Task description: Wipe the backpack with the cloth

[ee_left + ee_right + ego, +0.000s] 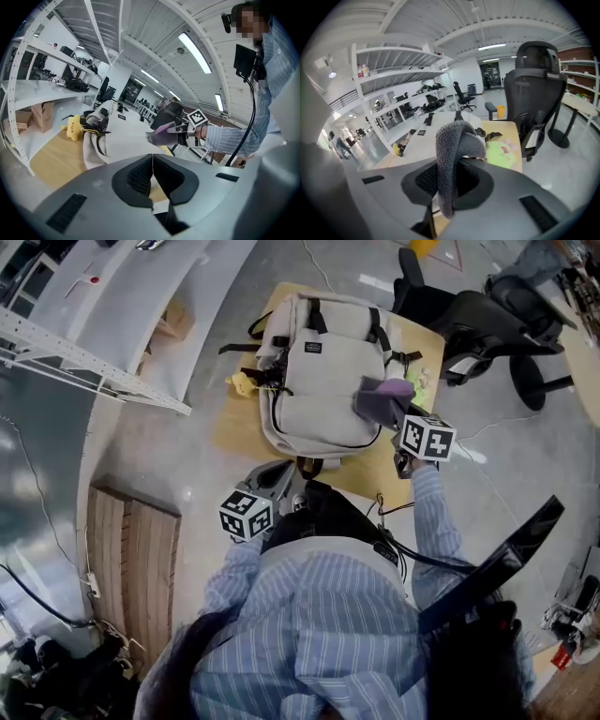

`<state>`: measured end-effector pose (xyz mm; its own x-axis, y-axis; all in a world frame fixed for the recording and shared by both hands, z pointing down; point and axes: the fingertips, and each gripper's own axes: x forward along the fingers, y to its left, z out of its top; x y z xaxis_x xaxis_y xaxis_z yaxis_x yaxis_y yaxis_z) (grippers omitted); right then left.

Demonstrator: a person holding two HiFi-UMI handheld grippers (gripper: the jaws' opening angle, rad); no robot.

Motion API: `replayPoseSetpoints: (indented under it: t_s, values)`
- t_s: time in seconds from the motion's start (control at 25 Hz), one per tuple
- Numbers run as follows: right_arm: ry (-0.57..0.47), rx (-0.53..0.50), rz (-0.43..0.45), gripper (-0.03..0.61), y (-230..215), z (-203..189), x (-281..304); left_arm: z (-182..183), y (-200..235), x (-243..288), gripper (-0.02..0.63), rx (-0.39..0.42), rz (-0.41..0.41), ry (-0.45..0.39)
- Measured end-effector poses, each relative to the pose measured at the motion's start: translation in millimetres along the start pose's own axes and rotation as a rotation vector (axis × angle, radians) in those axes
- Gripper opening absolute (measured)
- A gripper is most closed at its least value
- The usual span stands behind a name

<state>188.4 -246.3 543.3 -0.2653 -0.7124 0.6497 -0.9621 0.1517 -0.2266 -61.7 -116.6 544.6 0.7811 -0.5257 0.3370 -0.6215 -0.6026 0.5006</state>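
Table first: the low light-wood table (pixel 234 432) sits below me on the grey floor (pixel 525 484). The beige fabric backpack (pixel 323 381) lies flat across it, black straps at its far end. Just past the table's far right corner stands a black mesh office chair (pixel 459 320).

Now my right gripper (pixel 449 183): it's clamped on the shaggy grey-purple cloth (pixel 457 140), which loops up out of the jaws and droops over. In the head view the cloth hangs over the backpack's right side, and I can't tell whether it touches the fabric.

My left gripper (pixel 152 171) sits low near my body, off the table's near edge. Its jaws are pressed together with nothing between them.

A small yellow plush toy (pixel 242 383) lies against the backpack's left side. A pale green soft toy (pixel 504 152) lies on the table by its right side.
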Motion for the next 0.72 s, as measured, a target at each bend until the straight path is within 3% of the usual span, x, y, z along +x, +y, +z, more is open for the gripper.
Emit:
replayPoseSetpoints:
  t_s: [0.16,0.28,0.52,0.72]
  values:
    - [-0.010,0.083,-0.092,0.041,-33.7,-18.6,-29.7,-0.8,-8.1,9.7,0.006,0.017,-0.043,0.022]
    - [-0.019,0.081,-0.101,0.041,-34.3,-20.9,-39.8,-1.2,-13.6,15.3,0.006,0.029,-0.071,0.034]
    - [-0.100,0.040,-0.004,0.041,12.2,4.4,-51.5,5.9,-21.7,20.5,0.006,0.054,-0.097,0.036]
    - [-0.128,-0.050,0.202,0.041,105.3,27.0,-37.1,7.3,-13.3,13.6,0.006,0.044,-0.063,0.022]
